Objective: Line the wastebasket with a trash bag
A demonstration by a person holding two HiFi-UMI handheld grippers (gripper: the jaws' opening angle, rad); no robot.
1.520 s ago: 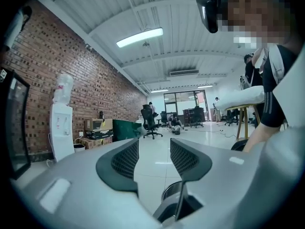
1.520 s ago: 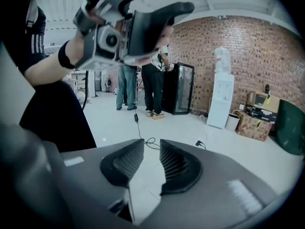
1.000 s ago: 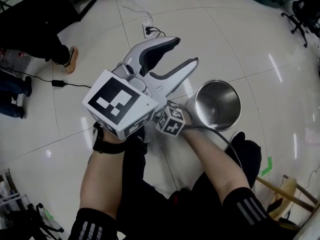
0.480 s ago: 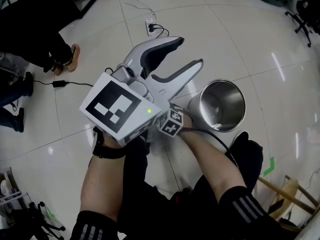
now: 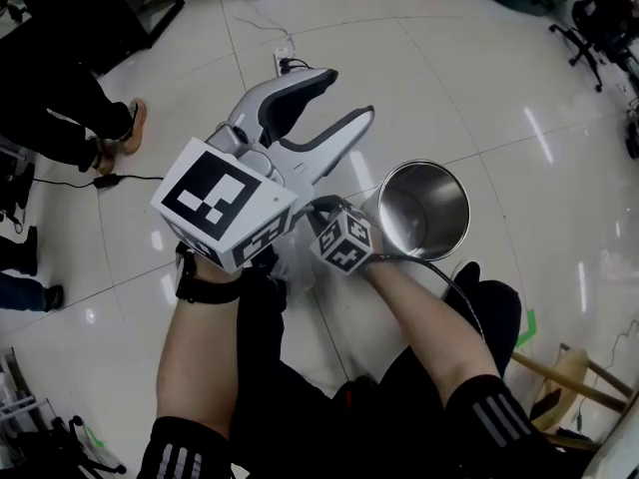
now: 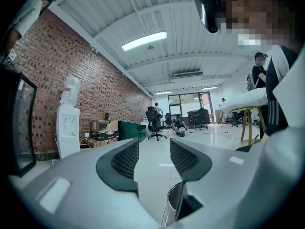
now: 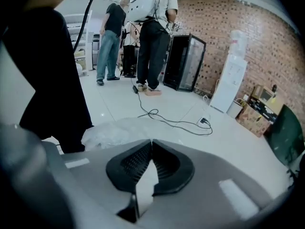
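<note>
Glossy white floor point(image 5: 519, 88) all around, and a brick wall point(image 6: 81, 66) runs down one side of a long open room. Head view has the steel wastebasket point(image 5: 429, 213) upright on the tiles, bare inside, just right of the 2 hands, with a power strip point(image 5: 285, 62) beyond.

Left tongs point(image 6: 153, 157) are level and wide, nothing between the pads. That view alone catches the water dispenser point(image 6: 68, 128), an office chair point(image 6: 155, 123) far off, and the basket's rim low by one pad.

Right tongs point(image 7: 151, 144) are clamped tight and angled down, a pale strip of the trash bag point(image 7: 114, 128) pinched between the pads, crumpled clear film right at the tips. Only this view shows the bag clearly, plus a cable point(image 7: 167, 119) and 2 people point(image 7: 152, 37) beside a black cabinet point(image 7: 183, 63).
</note>
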